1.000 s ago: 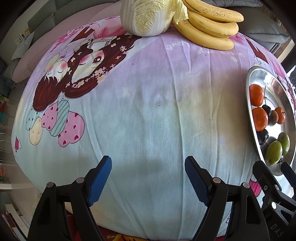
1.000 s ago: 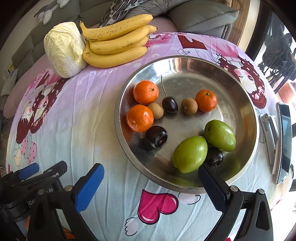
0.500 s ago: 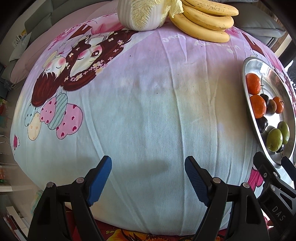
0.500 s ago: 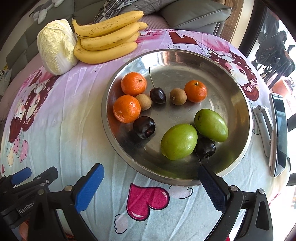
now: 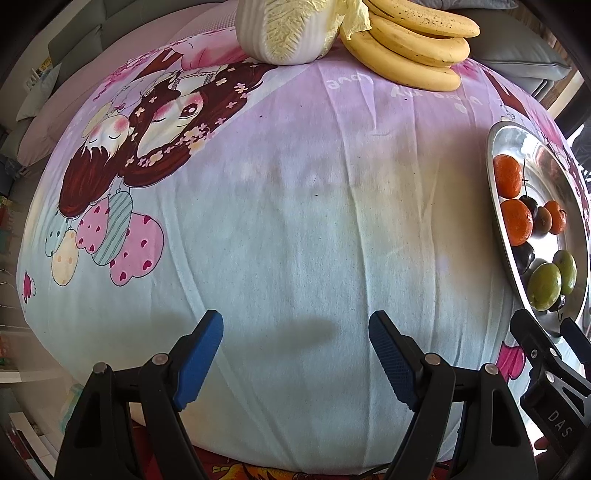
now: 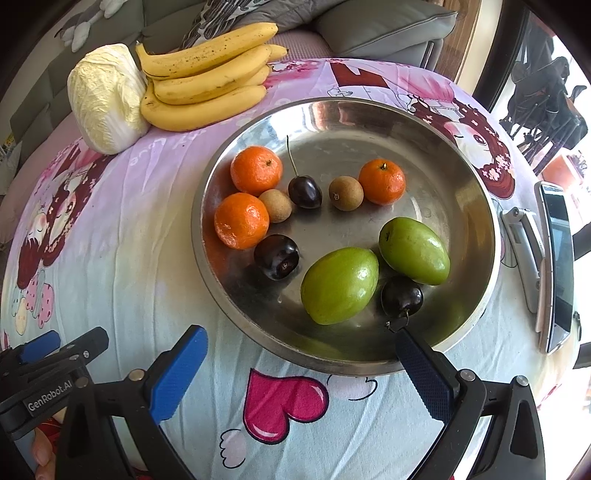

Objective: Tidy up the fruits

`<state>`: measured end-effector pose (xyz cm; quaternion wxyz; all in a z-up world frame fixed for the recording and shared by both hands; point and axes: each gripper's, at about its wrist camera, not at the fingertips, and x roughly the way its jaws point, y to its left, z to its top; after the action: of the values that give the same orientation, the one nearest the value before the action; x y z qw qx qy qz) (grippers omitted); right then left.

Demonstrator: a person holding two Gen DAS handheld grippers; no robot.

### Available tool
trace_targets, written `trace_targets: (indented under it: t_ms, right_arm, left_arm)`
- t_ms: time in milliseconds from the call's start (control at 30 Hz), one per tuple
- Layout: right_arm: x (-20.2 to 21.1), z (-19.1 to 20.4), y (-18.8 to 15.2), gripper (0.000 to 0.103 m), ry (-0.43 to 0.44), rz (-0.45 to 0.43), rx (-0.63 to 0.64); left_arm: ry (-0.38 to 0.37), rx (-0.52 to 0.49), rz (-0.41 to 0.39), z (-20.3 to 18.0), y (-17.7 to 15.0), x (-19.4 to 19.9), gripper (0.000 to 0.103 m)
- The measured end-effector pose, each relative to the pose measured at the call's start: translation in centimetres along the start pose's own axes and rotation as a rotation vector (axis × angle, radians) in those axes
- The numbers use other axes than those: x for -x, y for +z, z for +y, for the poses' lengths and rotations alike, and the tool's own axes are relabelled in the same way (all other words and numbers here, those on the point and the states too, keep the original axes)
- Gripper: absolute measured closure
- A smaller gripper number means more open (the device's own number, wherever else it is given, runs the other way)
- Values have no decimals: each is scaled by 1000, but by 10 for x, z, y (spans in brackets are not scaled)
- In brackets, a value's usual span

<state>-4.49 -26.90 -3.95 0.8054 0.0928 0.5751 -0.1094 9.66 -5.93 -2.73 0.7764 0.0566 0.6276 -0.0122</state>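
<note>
cartoon tablecloth [image 5: 295,229] under both wide-open claws, left claw [image 5: 295,354], right claw [image 6: 299,363].

grey sofa [image 6: 373,33] with patterned cushion [image 6: 229,16] far ahead of the claw, cartoon-print tablecloth [image 5: 295,221] beneath, bright daylit window [image 6: 546,74] to the right

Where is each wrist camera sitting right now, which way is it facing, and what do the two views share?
Left wrist: behind the open left gripper, low at the near table edge, facing bare tablecloth; the right gripper shows at right.
Right wrist: behind the open right gripper, looking down into the metal tray; the left gripper shows at left.
Shared: tray, bananas, cabbage.
</note>
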Motion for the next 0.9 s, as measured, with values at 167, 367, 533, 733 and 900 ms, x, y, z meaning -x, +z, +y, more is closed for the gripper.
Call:
trace_targets:
  t_ms: [167, 367, 533, 733, 900]
  right_arm:
    - [-1, 0, 0, 0, 2, 1, 8]
    - [1, 2, -1, 0, 1, -3, 15]
    - [2, 1, -1, 0, 8, -7, 13]
    - [3, -2, -1, 0, 14, -8, 16]
    - [4, 0, -1, 0, 8, -7, 18]
  left_arm:
    - [-3, -2, -8, -2, 1, 0, 21]
    - [-11, -11, -15, -3, 2, 2, 21]
    - [-9, -1, -16, -7, -2, 5, 21]
    - [-14, 3, -21, -6, 0, 5, 21]
    - [-15, 9, -20, -6, 2, 5, 21]
